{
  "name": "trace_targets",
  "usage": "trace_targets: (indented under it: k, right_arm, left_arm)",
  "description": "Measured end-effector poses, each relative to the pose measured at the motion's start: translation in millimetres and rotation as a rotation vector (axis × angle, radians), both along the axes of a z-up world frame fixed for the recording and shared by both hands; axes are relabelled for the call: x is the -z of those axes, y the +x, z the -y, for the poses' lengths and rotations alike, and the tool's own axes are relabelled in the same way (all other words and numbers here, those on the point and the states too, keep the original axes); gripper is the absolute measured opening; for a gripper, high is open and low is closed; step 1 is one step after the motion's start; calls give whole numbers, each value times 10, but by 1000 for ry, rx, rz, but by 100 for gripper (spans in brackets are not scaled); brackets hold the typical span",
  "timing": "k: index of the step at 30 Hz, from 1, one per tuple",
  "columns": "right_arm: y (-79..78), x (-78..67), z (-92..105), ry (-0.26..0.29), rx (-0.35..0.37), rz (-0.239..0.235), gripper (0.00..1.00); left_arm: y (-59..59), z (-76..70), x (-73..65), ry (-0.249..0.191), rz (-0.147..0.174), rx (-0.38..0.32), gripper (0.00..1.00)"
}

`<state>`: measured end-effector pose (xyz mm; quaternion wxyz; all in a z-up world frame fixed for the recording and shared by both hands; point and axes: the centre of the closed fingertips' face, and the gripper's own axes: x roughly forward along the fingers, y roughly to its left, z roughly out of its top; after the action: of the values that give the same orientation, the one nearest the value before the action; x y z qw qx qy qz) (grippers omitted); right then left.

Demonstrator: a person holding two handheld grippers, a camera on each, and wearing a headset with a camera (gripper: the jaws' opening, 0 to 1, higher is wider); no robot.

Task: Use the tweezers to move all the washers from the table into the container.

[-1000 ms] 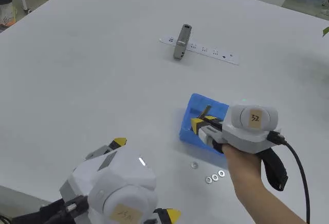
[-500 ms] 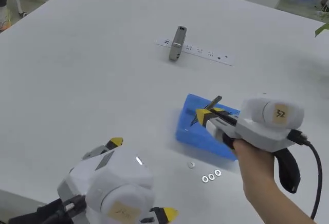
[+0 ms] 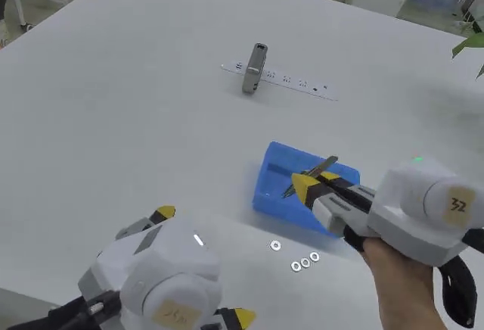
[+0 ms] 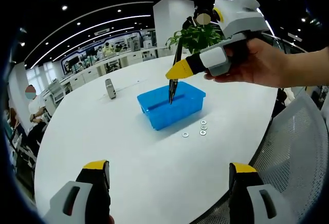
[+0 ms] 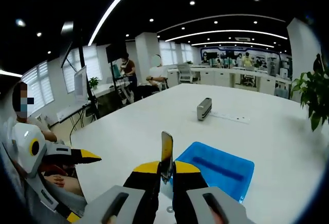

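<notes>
A blue container (image 3: 281,169) sits on the white table (image 3: 136,118). My right gripper (image 3: 308,187) is shut on the metal tweezers (image 3: 318,170), whose tips slant over the container. In the left gripper view the tweezers (image 4: 173,85) point down into the container (image 4: 177,108). Just in front of the container lie one washer (image 3: 275,246) and, beside it, a row of three washers (image 3: 305,261). My left gripper (image 3: 203,264) is low at the near left, open and holding nothing, its jaws wide apart in its own view (image 4: 168,167). The tweezers (image 5: 166,152) stand between the right jaws.
A grey block (image 3: 254,67) stands on a white power strip (image 3: 299,84) at the far middle of the table. A green plant (image 3: 470,42) is at the far right edge. Chairs and people are beyond the table.
My right gripper has drawn back to the right and toward me, and the tweezers now tilt more over the container. The view has shifted. The left gripper has stayed put.
</notes>
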<state>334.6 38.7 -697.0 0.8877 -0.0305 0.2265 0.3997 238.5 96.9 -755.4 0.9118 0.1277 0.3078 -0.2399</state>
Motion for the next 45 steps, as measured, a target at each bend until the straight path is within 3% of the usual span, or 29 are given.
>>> trace_targets:
  k: [7,12,17,25,26,28,45]
  right_arm:
    - [-100,287,56,-62,-9,-28,4]
    - [-98,555,101,-73,5,-91,4]
    - [-71,682,114,-89,15,-113,4]
    - [-60,807,106,-128,5,-117,4]
    - [-43,784,105,-120,5,-84,4]
    - [-54,795,116,-123,11,-108,5]
    - [-40,802,104,-131,6,-87,5]
  left_arm:
    - [-4,4,7,-2,-4,1,99]
    - [-7,4,20,5,-8,3,99]
    - [-8,-2,29,8,-12,1,99]
    - [-11,0,29,9,-13,3,99]
    - [-11,-1,28,10,-12,3,99]
    - [-13,-1,32,12,-14,4,99]
    - [-18,-2,47,23,-17,8,99]
